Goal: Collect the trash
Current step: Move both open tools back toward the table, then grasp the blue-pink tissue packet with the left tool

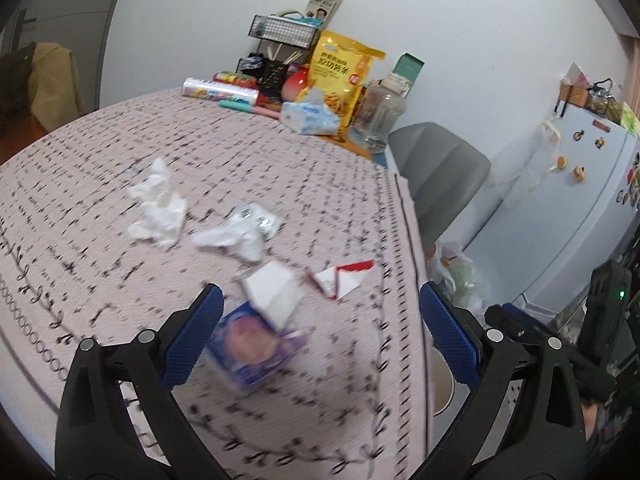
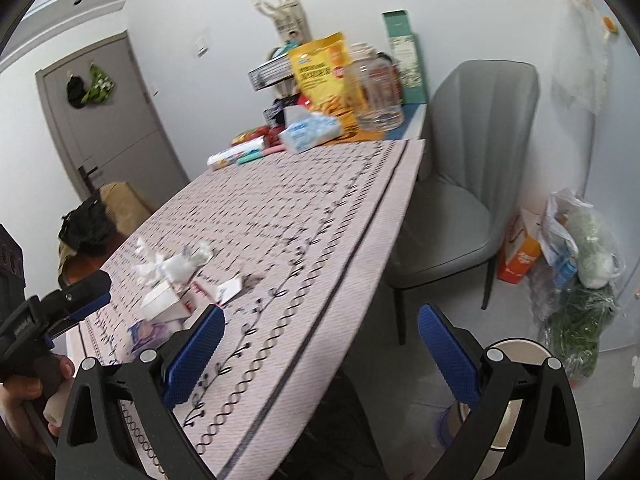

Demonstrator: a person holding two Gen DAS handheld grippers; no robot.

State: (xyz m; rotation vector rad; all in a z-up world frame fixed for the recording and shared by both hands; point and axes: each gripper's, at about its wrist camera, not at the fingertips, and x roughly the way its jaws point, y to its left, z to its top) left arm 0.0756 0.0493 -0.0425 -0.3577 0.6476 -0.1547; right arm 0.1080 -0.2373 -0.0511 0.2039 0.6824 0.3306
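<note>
- My left claw (image 1: 320,332) is released, its blue pads spread wide; it grips nothing and hangs over the bench (image 1: 80,200) with its patterned pink cloth
- Between those pads, near the one at 9 o'clock, lies a blurred purple box (image 1: 252,348) with a white carton (image 1: 274,294) against its far edge; whether the pad touches the box I cannot tell
- At 1 o'clock from the carton sits a torn red-and-white wrapper (image 1: 340,280); toward 11 o'clock lie a crumpled tissue (image 1: 236,238), a silvery wrapper (image 1: 256,216) just behind it, and a larger tissue wad (image 1: 158,208)
- My right claw (image 2: 318,344) is also released and empty, pads wide apart, held off the bench's edge above the floor
- The right wrist view shows the same trash bunched at 9 o'clock, and at the frame's left edge my left claw in a hand (image 2: 24,396)
- Only the right view shows the round waste bin (image 2: 516,396) on the floor behind the claw at 5 o'clock, a full grey chair (image 2: 460,184), bags of greens (image 2: 580,280) by the wall, and a grey door (image 2: 108,120)
- Only the left view shows a white fridge (image 1: 560,200) with magnets at 3 o'clock
- Both show the bench's far end: a yellow snack bag (image 1: 340,76), tissue pack (image 1: 308,118), clear jar (image 1: 378,112)
</note>
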